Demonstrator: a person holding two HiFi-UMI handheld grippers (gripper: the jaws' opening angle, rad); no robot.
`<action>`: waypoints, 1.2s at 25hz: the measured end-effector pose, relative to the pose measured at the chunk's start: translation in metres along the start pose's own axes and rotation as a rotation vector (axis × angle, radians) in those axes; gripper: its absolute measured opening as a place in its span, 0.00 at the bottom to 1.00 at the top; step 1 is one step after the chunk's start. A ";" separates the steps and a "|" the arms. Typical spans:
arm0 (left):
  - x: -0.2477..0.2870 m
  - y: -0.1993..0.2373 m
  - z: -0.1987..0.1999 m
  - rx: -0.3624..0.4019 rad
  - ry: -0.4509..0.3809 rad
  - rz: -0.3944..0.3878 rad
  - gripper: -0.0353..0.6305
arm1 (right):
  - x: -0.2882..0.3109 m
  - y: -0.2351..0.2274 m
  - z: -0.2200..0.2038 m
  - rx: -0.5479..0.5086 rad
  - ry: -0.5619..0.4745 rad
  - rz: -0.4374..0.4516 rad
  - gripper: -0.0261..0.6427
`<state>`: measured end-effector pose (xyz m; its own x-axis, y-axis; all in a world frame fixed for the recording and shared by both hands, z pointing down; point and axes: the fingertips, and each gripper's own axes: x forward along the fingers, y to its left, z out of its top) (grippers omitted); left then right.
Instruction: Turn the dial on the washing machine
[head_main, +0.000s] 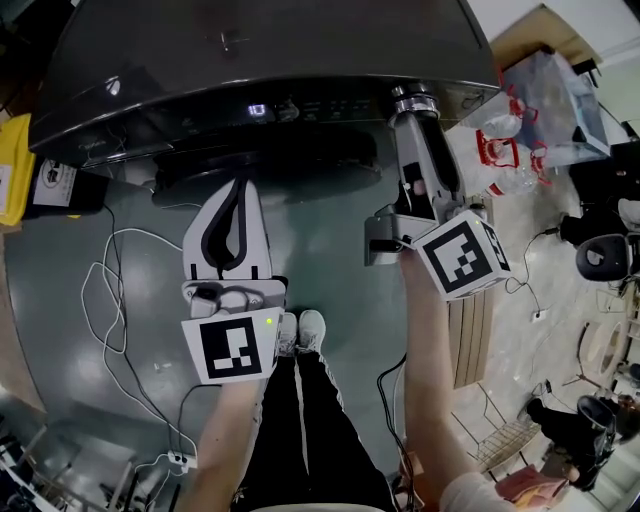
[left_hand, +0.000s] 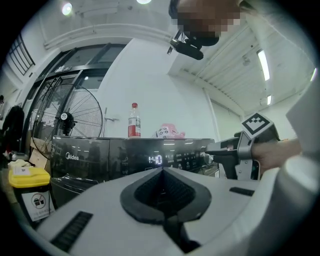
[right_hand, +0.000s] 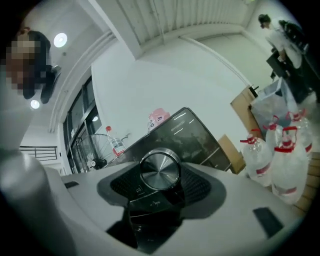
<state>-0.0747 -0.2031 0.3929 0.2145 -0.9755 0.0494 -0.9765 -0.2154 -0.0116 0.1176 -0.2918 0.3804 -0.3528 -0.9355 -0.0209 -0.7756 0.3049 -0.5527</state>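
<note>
Dial (right_hand: 160, 171): brushed-metal knob, rigid, smooth, probably slippery; best taken by its rim. Location: washing machine (head_main: 260, 60) panel, 1 o'clock in head view. Right gripper (head_main: 413, 110) fingers clasped its rim. Left gripper (left_hand: 162, 172), at dial's 7 o'clock, clenched, empty.

The dial (right_hand: 160, 170) is bright brushed metal on the glossy dark washing machine (right_hand: 194, 131), and the right claw (right_hand: 161, 176) around it is matt white plastic with dark ribbed pads (right_hand: 199, 183).
</note>
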 end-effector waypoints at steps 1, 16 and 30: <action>0.000 0.001 0.000 -0.003 0.000 0.002 0.05 | 0.001 0.000 0.000 0.017 -0.006 0.004 0.40; -0.003 0.002 -0.001 0.002 0.006 0.004 0.05 | -0.003 -0.018 -0.006 0.446 -0.050 -0.008 0.40; -0.012 0.002 -0.001 0.016 0.013 0.011 0.05 | -0.015 -0.013 -0.002 -0.107 0.013 -0.102 0.41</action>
<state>-0.0791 -0.1921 0.3937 0.2038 -0.9770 0.0619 -0.9782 -0.2058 -0.0278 0.1319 -0.2808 0.3895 -0.2756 -0.9604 0.0418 -0.8589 0.2265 -0.4594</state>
